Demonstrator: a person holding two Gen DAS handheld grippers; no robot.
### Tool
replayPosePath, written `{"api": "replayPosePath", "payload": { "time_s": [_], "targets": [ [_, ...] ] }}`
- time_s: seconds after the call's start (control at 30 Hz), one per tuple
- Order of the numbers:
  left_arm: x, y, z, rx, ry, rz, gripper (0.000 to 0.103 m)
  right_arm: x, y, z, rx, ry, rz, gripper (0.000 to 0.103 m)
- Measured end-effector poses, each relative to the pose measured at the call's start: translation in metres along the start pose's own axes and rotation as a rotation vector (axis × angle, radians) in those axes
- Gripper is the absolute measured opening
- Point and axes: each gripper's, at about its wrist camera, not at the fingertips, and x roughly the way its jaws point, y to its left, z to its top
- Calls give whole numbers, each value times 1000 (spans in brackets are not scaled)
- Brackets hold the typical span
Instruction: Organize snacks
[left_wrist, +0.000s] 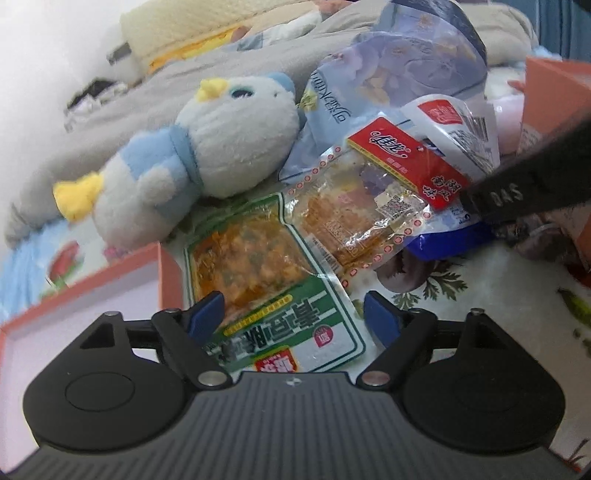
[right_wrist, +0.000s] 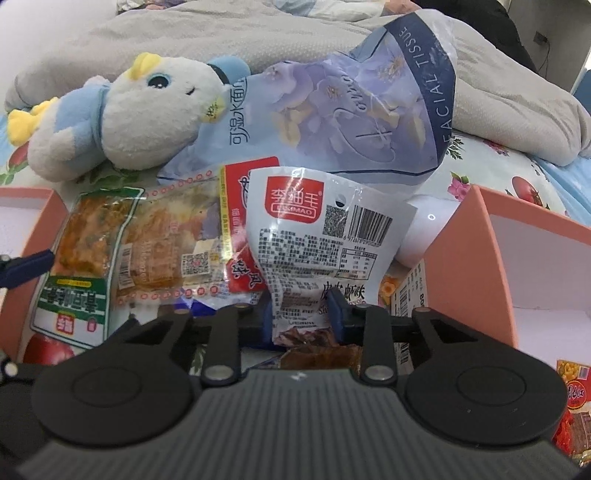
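My left gripper is open, its blue fingers on either side of the near end of a green-edged snack packet lying on the bed. A clear packet with a red label lies just beyond it. My right gripper is shut on a white snack packet with a red logo and holds it upright. The green packet and the red-label packet lie to its left. The right gripper's black body enters the left wrist view from the right.
A pink box stands at the left, another pink box at the right with a red snack bag near it. A plush duck and a facial tissue pack lie behind the snacks, before a grey blanket.
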Motion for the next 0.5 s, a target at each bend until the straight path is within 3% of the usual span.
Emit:
{"api": "replayPosePath", "payload": {
  "time_s": [0.1, 0.17, 0.33, 0.5],
  "targets": [
    [0, 10, -3, -63, 9, -26, 70, -7, 1, -2, 6, -14, 1, 29],
    [-2, 11, -4, -60, 5, -14, 47, -11, 2, -4, 3, -23, 0, 27],
    [-7, 10, -6, -58, 14, -21, 13, -20, 1, -8, 18, -45, 23, 25],
    [-20, 12, -14, -90, 2, -24, 5, -33, 1, -14, 11, -71, 36, 20]
  ]
}}
